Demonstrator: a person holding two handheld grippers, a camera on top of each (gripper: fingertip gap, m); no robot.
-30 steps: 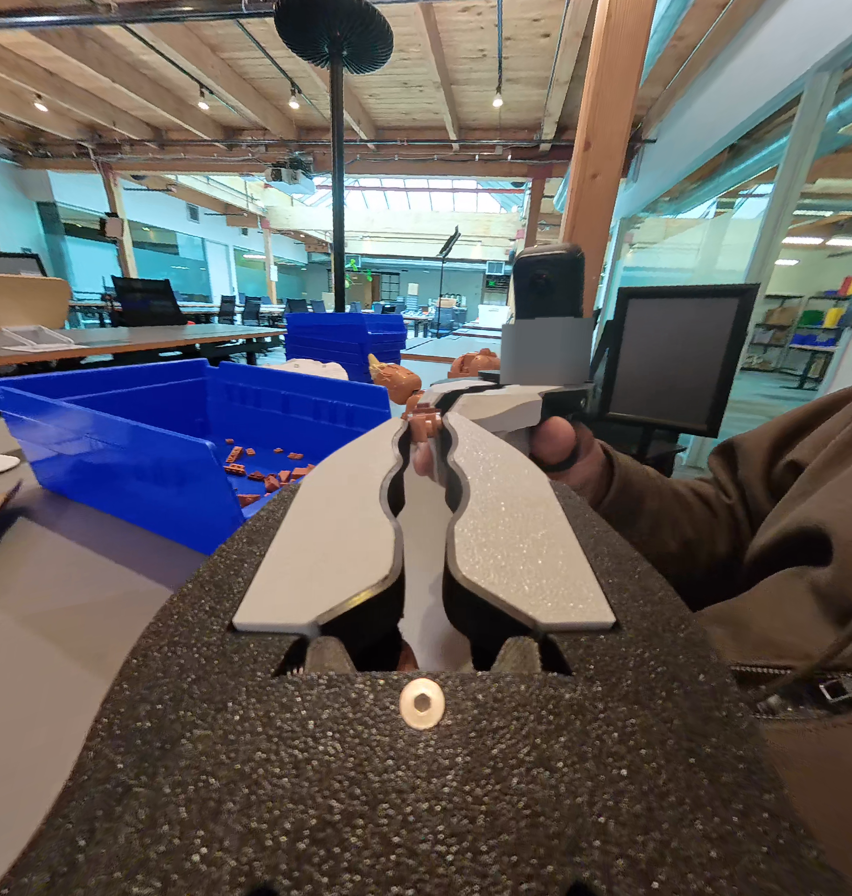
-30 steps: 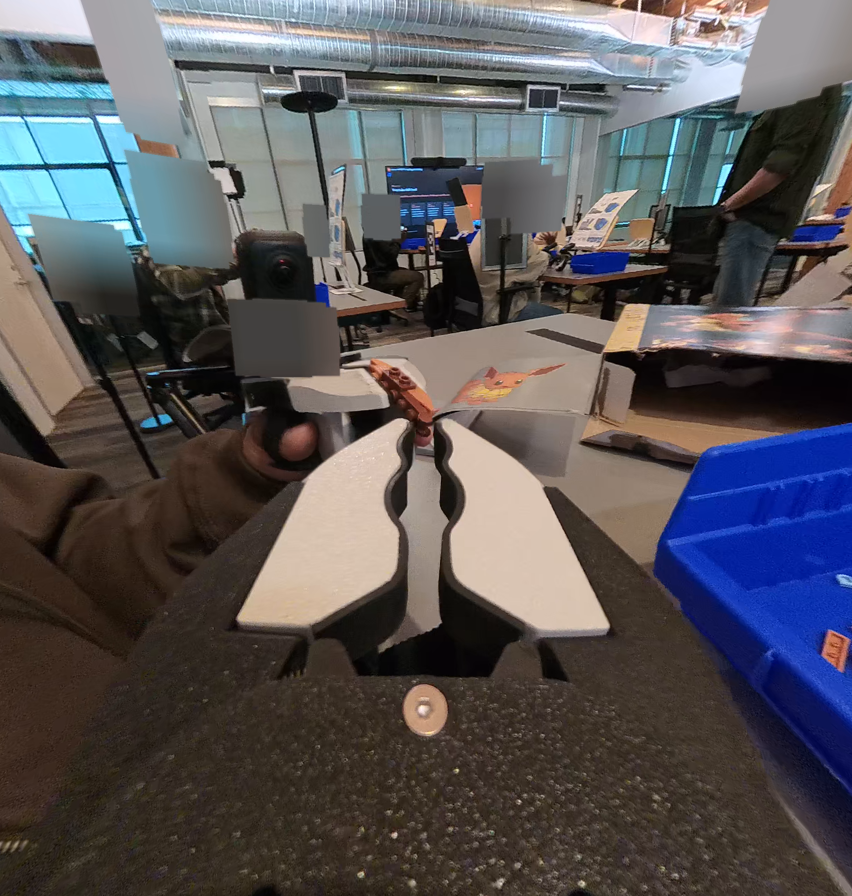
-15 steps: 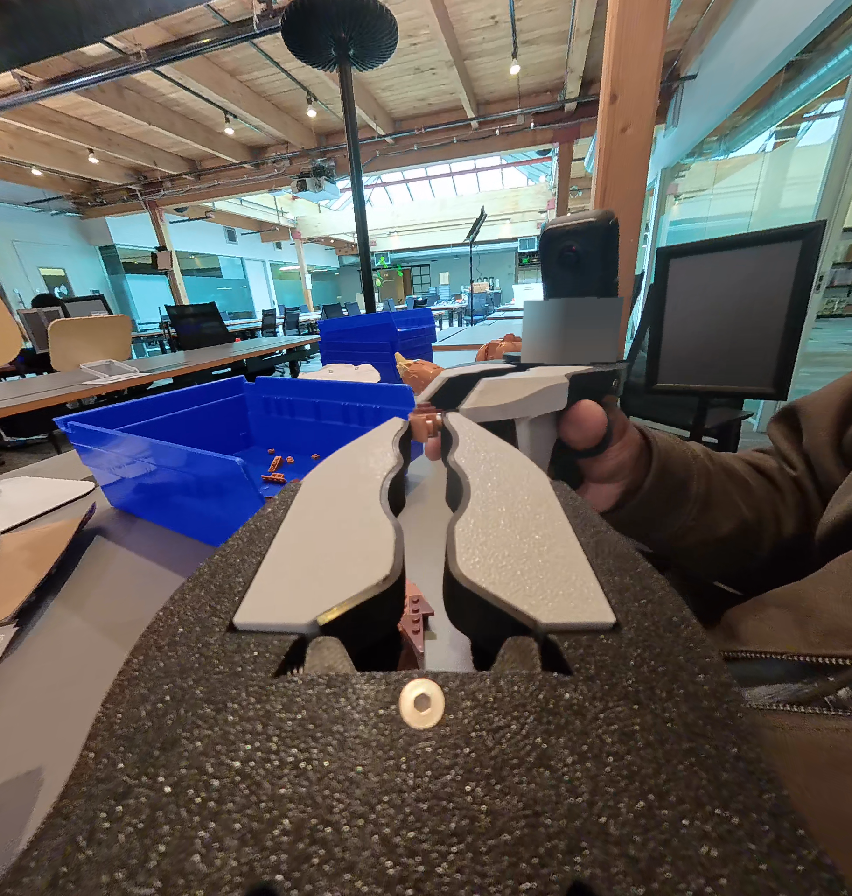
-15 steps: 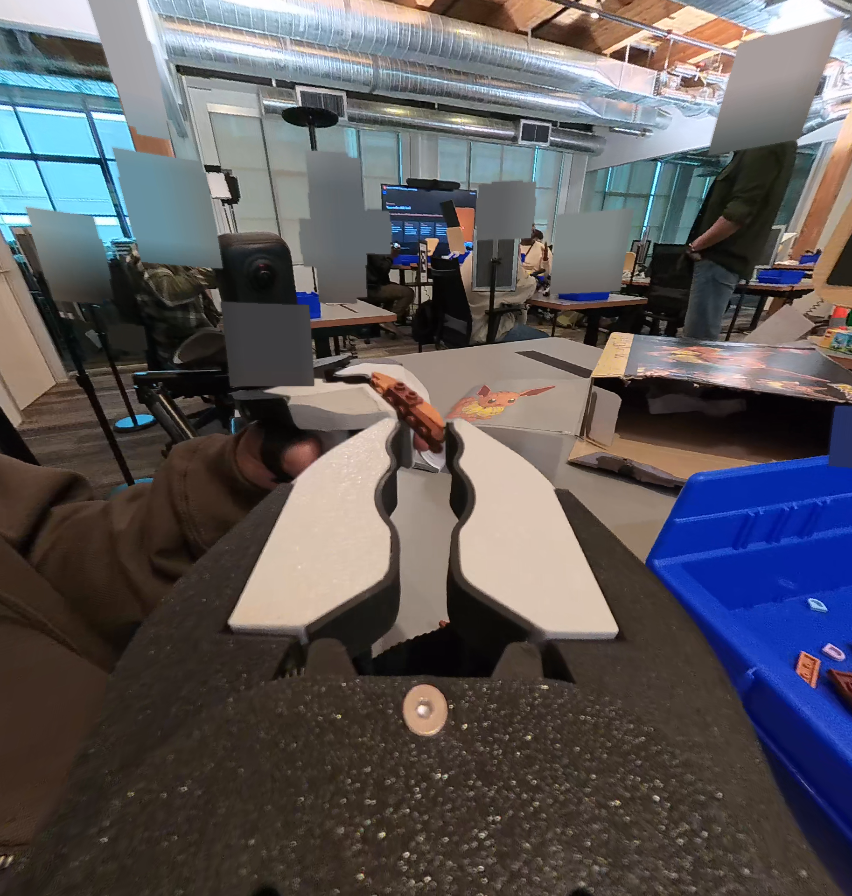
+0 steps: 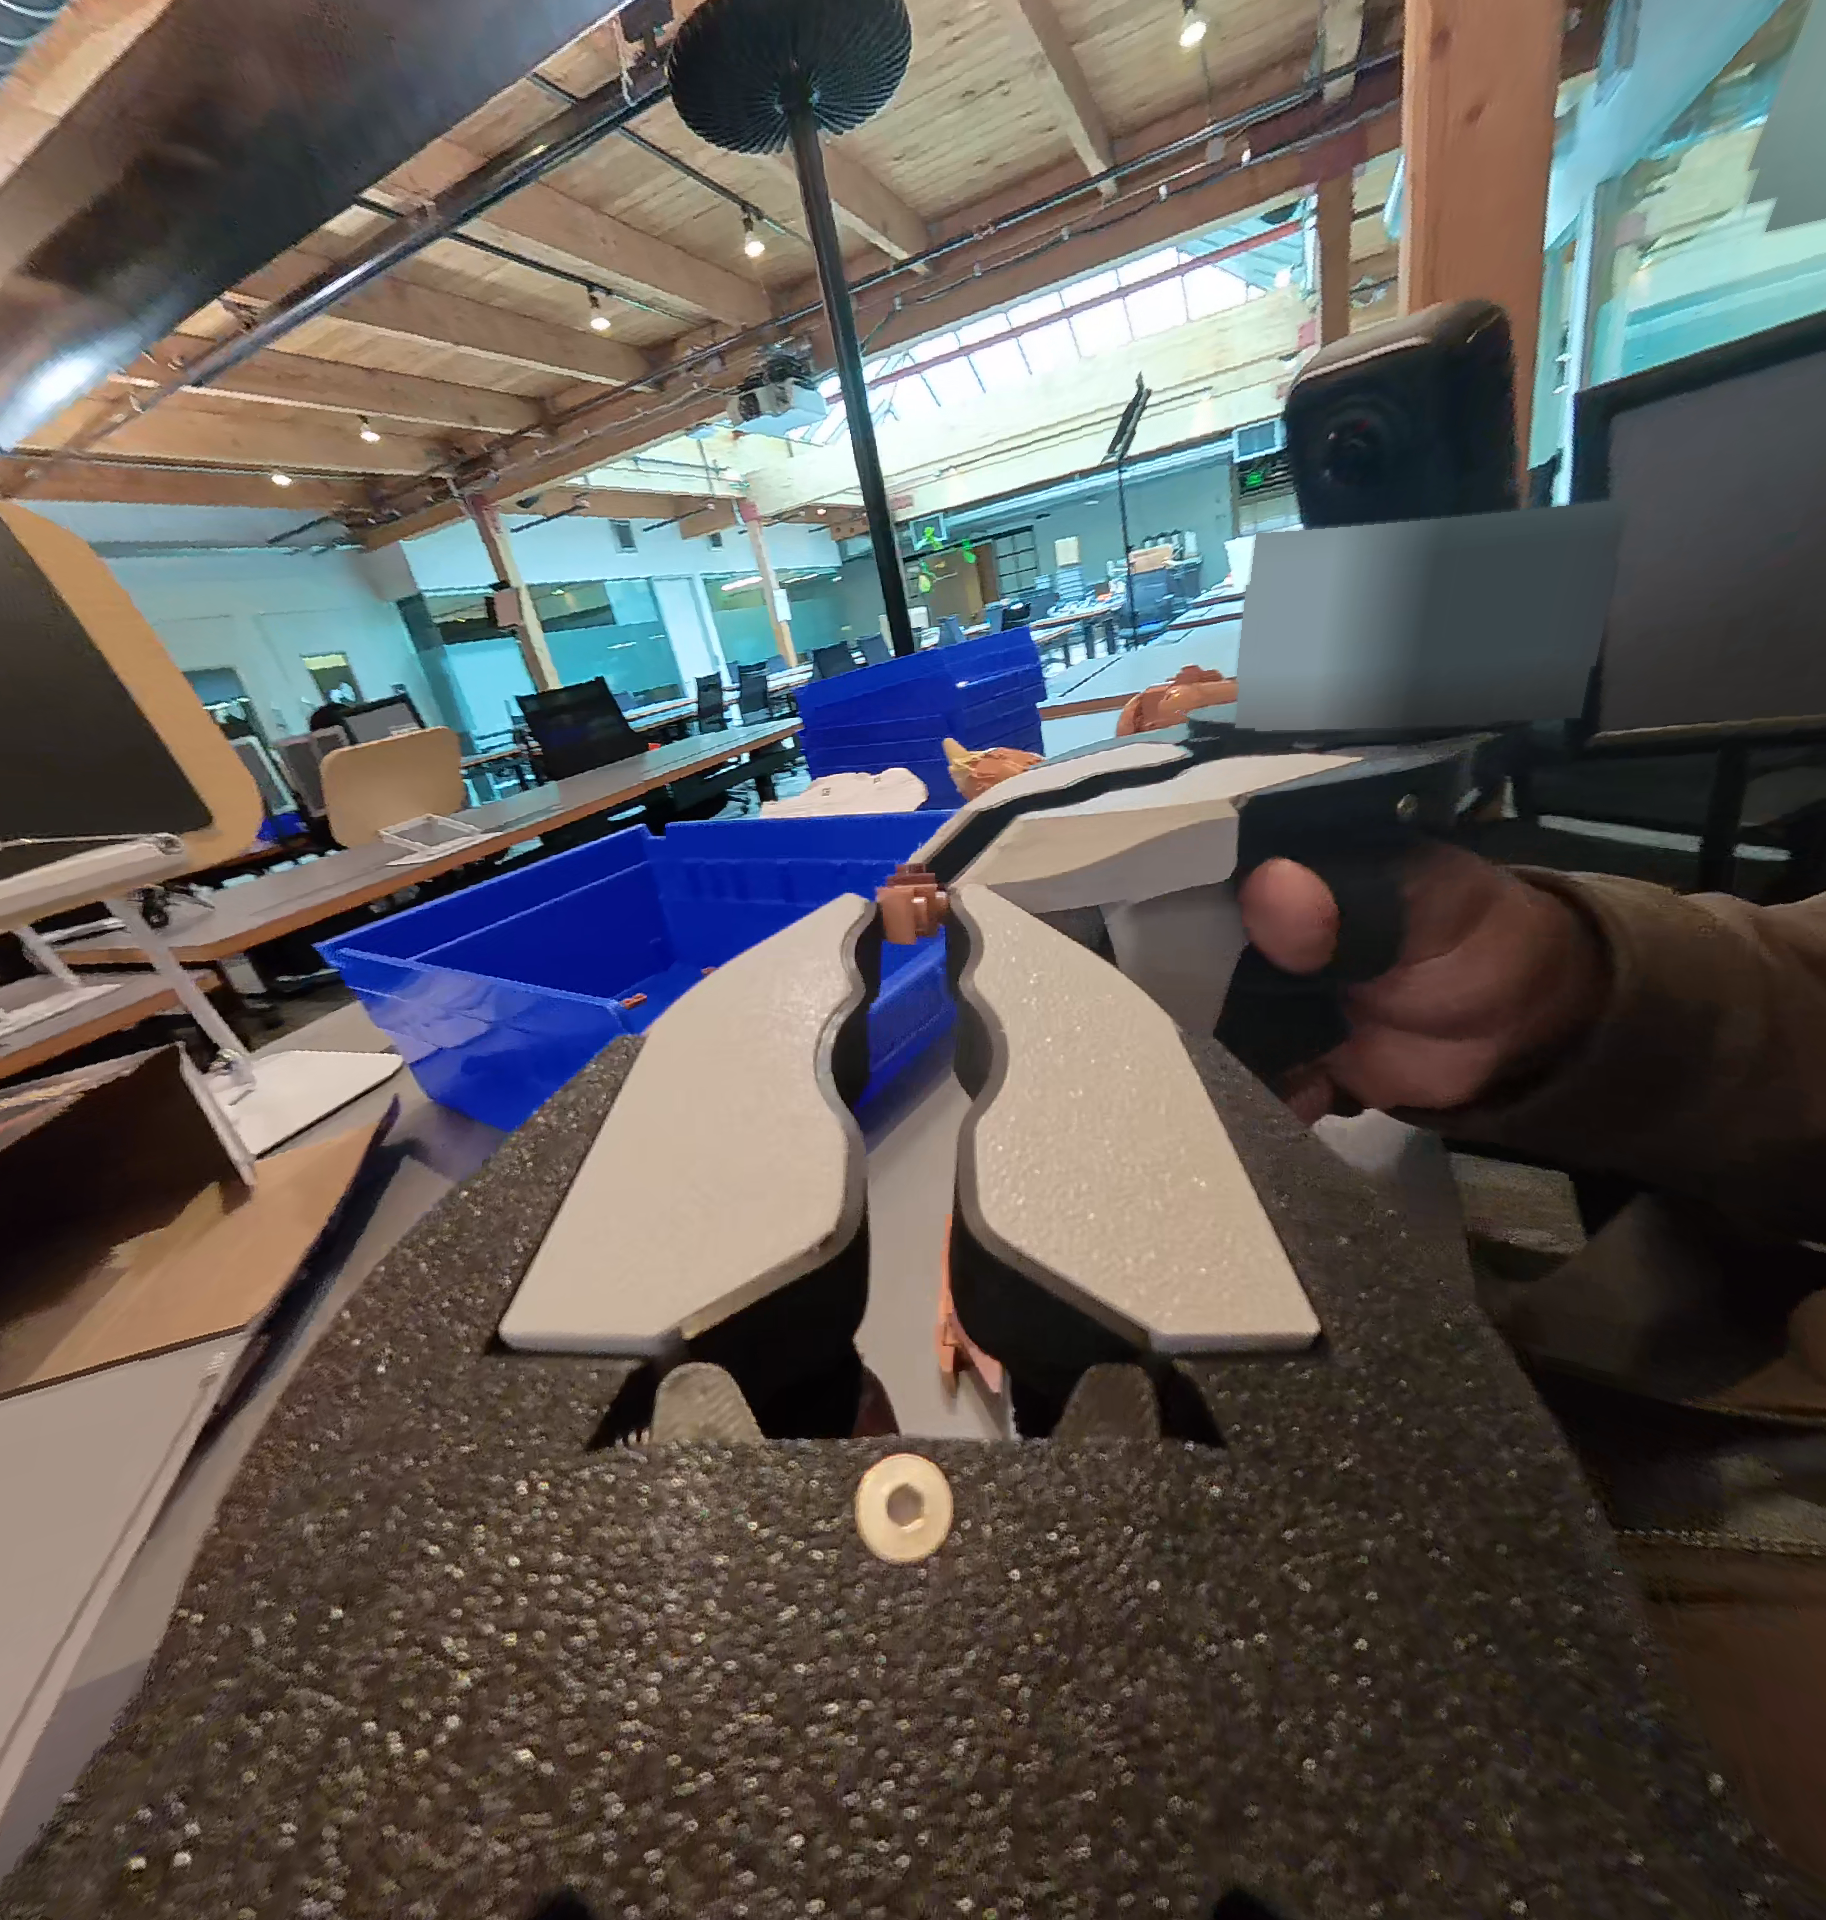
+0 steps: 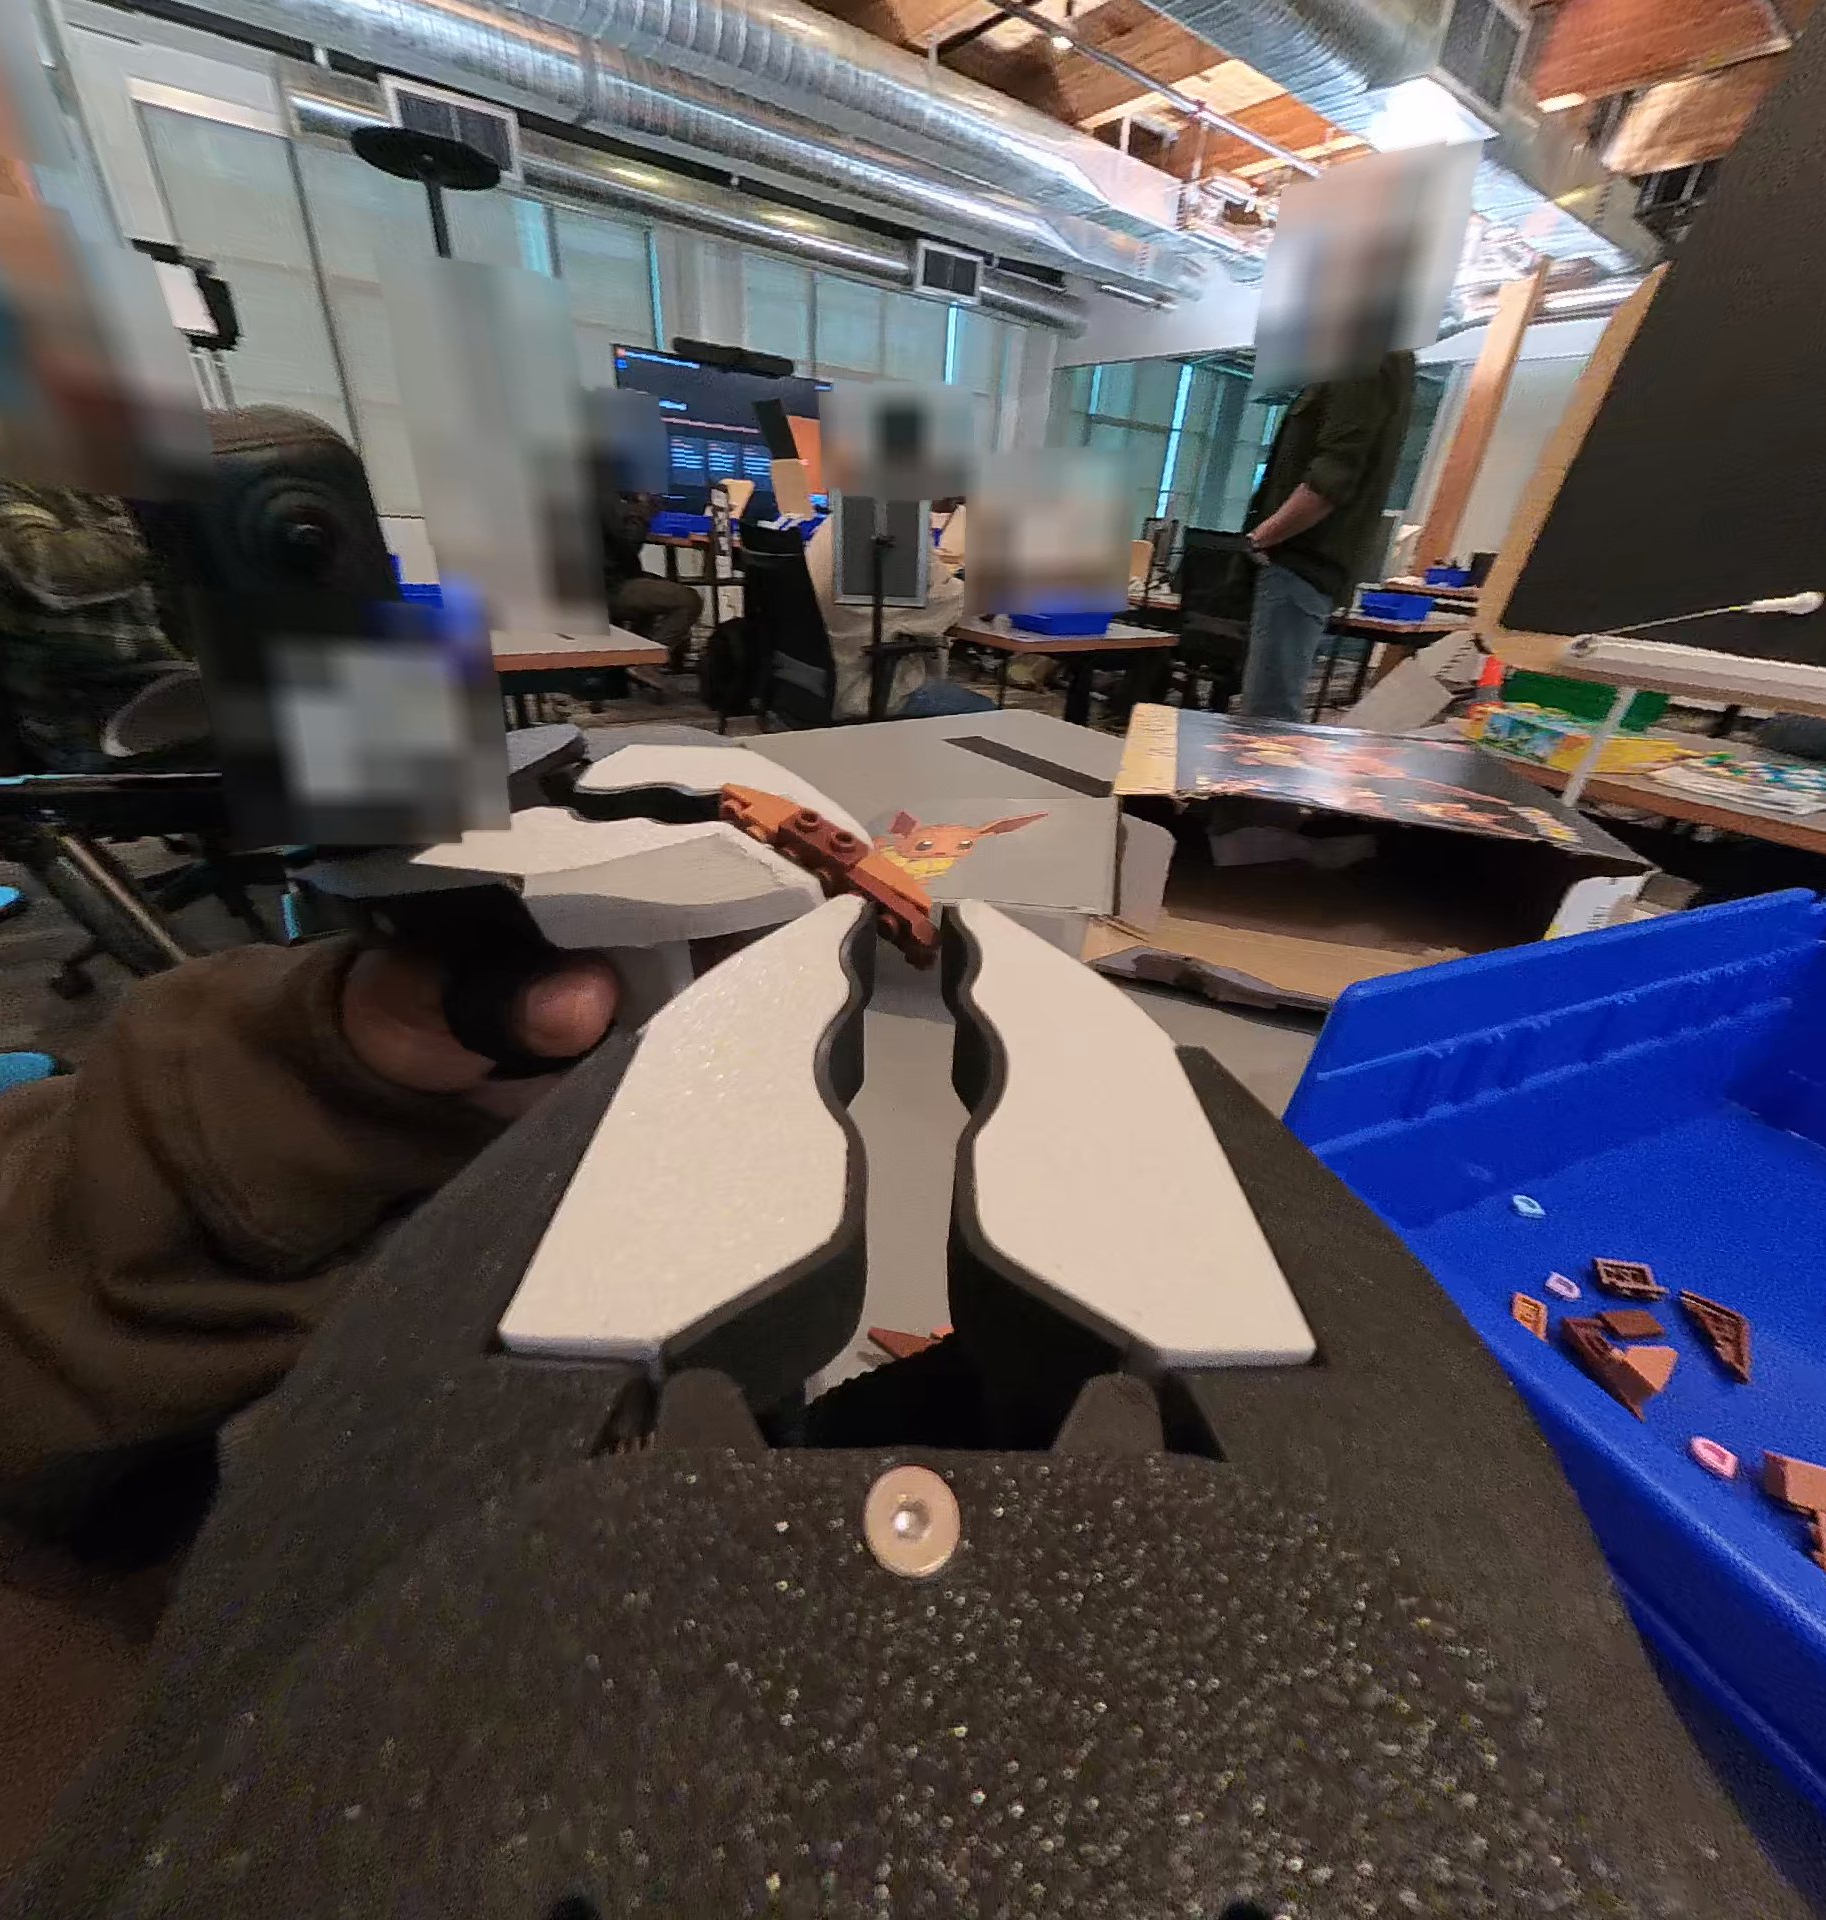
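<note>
Brown brick assembly [image 6: 841, 857] half-hidden between jaws

My left gripper [image 5: 914, 920] points forward and a little upward, its two grey fingers [image 5: 753, 1122] almost together, tips clamped on a small brown brick piece [image 5: 911, 912]. At about two o'clock from it, my right hand [image 5: 1408, 987] in a brown sleeve wraps the other handle. My right gripper [image 6: 904, 930] is held level, its fingers [image 6: 1096, 1143] narrowly parted, tips pinching the near end of the same brown piece. At ten o'clock from it, my left hand [image 6: 452, 1013] grips its handle, thumb forward.
</note>
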